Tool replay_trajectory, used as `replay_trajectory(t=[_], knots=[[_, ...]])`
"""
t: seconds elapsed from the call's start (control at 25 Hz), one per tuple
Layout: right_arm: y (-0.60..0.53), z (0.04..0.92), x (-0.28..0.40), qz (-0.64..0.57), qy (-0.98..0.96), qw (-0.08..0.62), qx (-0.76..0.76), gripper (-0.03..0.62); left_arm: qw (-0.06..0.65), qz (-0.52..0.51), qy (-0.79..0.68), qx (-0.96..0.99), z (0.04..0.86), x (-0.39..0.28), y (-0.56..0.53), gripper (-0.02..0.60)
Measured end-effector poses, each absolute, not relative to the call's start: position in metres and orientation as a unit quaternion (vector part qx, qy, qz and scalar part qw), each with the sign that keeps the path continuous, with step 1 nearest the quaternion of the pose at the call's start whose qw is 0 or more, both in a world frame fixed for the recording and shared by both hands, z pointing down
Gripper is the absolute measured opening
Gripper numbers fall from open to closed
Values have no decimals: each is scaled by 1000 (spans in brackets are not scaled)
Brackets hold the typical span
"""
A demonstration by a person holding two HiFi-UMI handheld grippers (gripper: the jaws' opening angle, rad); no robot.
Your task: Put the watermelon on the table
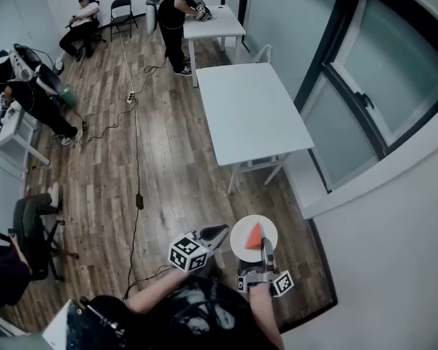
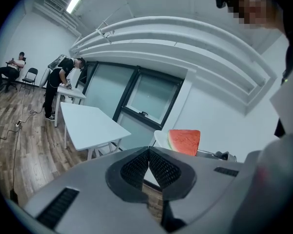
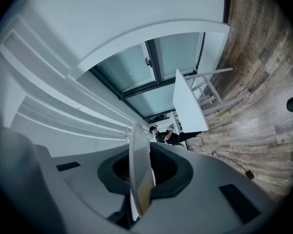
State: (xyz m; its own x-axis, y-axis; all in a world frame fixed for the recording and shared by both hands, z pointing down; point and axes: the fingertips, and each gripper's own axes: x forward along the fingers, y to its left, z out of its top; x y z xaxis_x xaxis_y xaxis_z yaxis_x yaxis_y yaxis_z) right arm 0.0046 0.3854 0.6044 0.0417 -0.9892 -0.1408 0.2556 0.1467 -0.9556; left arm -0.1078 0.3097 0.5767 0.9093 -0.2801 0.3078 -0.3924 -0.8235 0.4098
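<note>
Carry step, I judge — right hand-held gripper [image 1: 266,252] pinches the plate [image 1: 240,240] bearing the watermelon [image 1: 255,236], well short of the table [image 1: 252,111], left hand-held gripper [image 1: 220,232] closed, empty — next, bring it over level.

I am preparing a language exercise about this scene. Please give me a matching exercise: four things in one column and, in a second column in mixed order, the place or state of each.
1 watermelon
2 plate
3 left gripper
4 table

a shut, empty
b beside the window
c on the plate
d clamped by the right gripper

Pairs: 1c, 2d, 3a, 4b
</note>
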Motion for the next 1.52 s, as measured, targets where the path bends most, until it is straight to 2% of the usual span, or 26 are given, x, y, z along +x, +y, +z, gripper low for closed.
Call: replay_trajectory(t=[0.24, 0.48, 0.72, 1.16, 1.36, 1.52], knots=[[325, 596, 5, -516, 472, 590, -403, 41, 272, 102, -168, 942, 587, -104, 250, 6], [269, 587, 7, -502, 481, 593, -407, 41, 262, 106, -167, 945, 584, -103, 193, 6], [241, 598, 14, -516, 466, 590, -411, 41, 281, 111, -169, 938, 594, -92, 150, 6], [142, 594, 106, -524, 474, 587, -397, 41, 293, 102, -194, 931, 599, -4, 72, 6], [89, 590, 162, -527, 487, 586, -377, 41, 277, 98, -222, 930, 591, 45, 24, 6], [63, 601, 179, -551, 484, 577, -361, 41, 265, 94, -249, 927, 587, 60, 2, 5]])
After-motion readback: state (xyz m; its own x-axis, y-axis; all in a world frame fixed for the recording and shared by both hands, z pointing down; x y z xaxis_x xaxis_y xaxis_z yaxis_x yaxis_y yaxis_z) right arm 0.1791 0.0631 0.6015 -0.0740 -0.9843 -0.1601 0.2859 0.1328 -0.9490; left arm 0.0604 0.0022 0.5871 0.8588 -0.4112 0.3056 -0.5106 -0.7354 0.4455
